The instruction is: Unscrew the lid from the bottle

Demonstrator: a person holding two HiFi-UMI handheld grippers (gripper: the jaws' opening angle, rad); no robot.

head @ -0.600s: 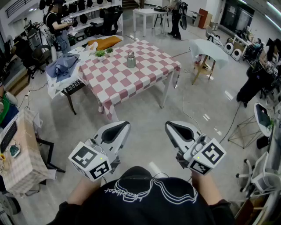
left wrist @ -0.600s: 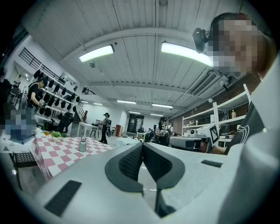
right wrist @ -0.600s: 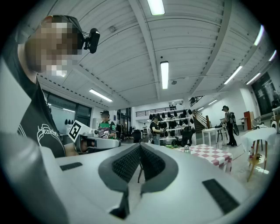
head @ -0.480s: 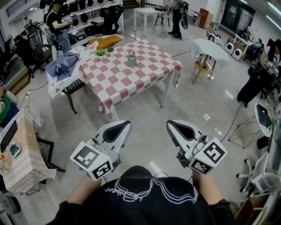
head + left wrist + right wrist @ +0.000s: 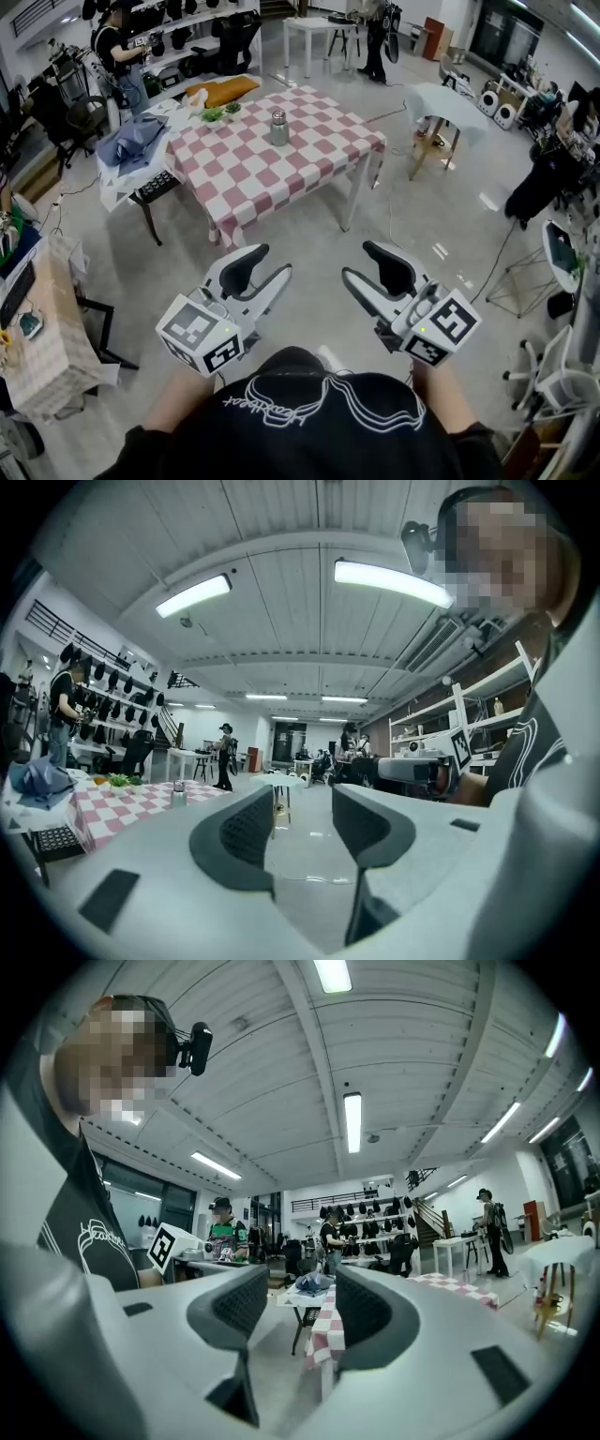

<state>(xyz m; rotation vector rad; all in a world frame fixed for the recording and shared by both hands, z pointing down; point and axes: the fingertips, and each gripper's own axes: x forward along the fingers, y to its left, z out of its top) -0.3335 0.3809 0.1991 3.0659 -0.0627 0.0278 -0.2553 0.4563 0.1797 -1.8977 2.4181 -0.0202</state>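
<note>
Left gripper (image 5: pixel 263 267): jaws apart, nothing between the pads; only bare floor beyond them. Held low in front of the body.
Right gripper (image 5: pixel 363 262): jaws likewise apart and empty. Its own view looks past them at a corner of the checked cloth.
Bottle (image 5: pixel 278 127): small, metal, upright on the table (image 5: pixel 281 173), toward its far side. Well apart from both grippers. Lid looks to be on, though it is too small to be sure.
Table: covered by a red-and-white checked cloth.
Near the bottle: green leaves (image 5: pixel 221 112); an orange cloth (image 5: pixel 223 91) at the far corner.
Writing: white script across the black shirt (image 5: pixel 319 427), upside down in the head view, not legible.
Marker cubes: black-and-white square patterns only, no letters.
Background: a person (image 5: pixel 120 52) stands by the shelves at far left.
</note>
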